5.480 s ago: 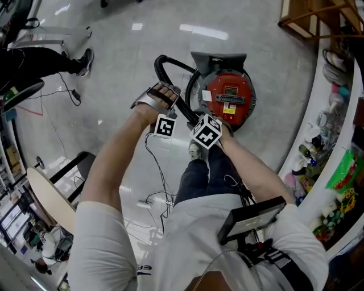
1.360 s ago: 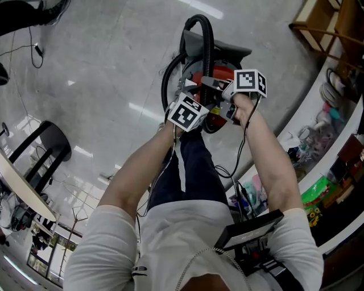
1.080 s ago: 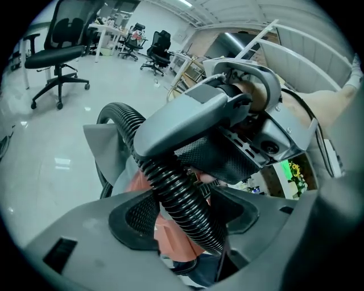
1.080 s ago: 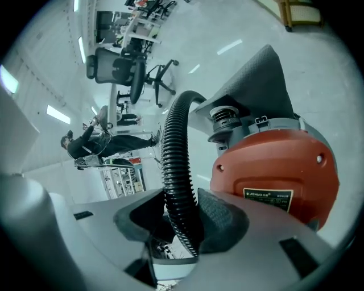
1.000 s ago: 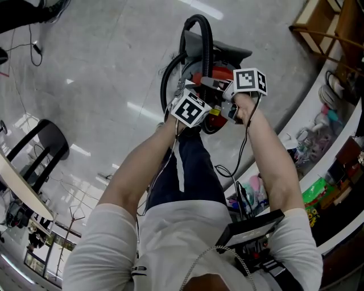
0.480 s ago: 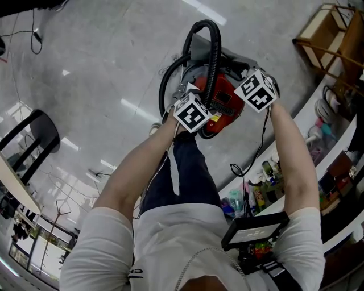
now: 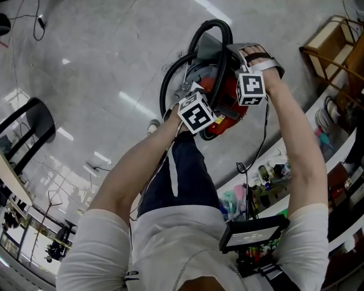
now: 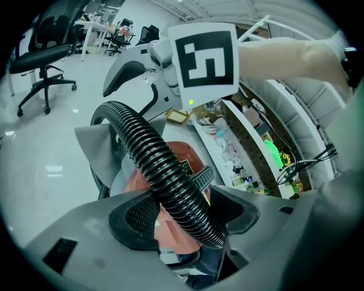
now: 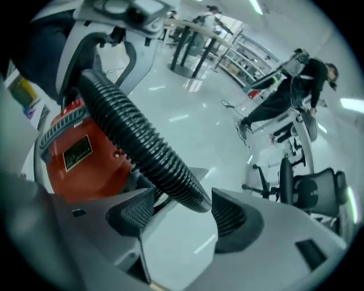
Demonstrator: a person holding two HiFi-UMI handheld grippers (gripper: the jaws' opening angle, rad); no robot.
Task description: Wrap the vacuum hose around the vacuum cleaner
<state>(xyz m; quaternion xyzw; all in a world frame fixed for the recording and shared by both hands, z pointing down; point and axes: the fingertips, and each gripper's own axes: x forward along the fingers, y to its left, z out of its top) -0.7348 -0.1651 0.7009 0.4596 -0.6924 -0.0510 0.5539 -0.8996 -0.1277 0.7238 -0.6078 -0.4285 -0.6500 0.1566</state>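
- On the glossy grey floor (image 7: 102, 62), just ahead of the wearer's legs, the red-bodied vacuum cleaner (image 9: 91, 173) is stood.
- The black ribbed vacuum hose (image 8: 168, 170) is arched high over the cleaner's top. A further loop of it is laid round the body's side, seen at the left of the head view.
- The hose is clamped between the pads of the left tool (image 8: 187, 213), held at the cleaner's near edge.
- The same hose is straddled by the right tool (image 9: 182, 210) on the cleaner's far side. Its jaws have just been opening and now stand wide, so the hose lies between the pads without being pressed.
- Bright ceiling lights are mirrored in streaks across the floor, and thin cables (image 7: 25, 17) are trailed over it at the upper left.
- Shelving (image 8: 250, 142) crowded with small colourful goods is ranged beside the cleaner, and a wooden rack (image 7: 333, 42) is seen beyond it.
- A black office chair (image 8: 42, 62) is parked on open floor farther off.
- A person (image 9: 290, 91) in dark clothes is seen well away across the room.
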